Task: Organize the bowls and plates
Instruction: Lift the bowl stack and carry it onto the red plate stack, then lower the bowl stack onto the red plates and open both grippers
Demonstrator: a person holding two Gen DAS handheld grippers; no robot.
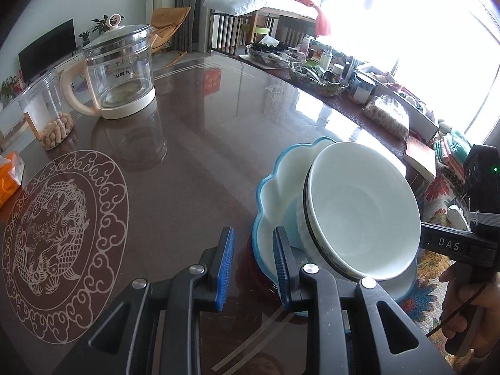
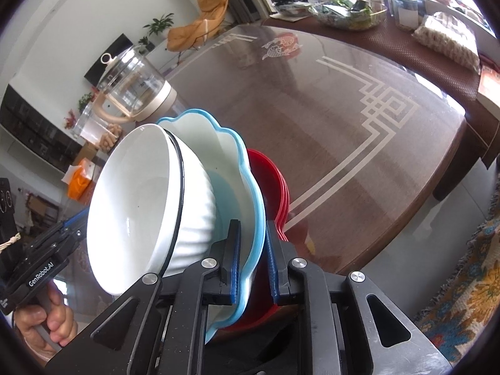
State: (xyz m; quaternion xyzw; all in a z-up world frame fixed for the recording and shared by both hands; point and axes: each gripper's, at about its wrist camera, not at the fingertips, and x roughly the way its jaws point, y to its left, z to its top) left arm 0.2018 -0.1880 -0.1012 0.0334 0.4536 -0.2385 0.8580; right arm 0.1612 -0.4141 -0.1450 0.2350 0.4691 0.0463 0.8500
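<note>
Two grippers: right gripper [image 2: 253, 261] fingers pinch the blue scalloped plate [image 2: 250, 187] rim, white bowl [image 2: 134, 206] nested above, red plates [image 2: 278, 181] beneath, near worktop [image 2: 359, 118] edge; left gripper [image 1: 253, 268] empty, half-open, just left.

Daylight floods in from blown-out window [image 1: 415, 40] at right, w/ strong glare on glossy brown glass tabletop [image 1: 218, 143]. Fisheye bends edges, corners vignetted black. Pics otherwise sharp, bright.

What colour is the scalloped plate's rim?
Light blue rim on a white plate; clearest in the right wrist view.
</note>
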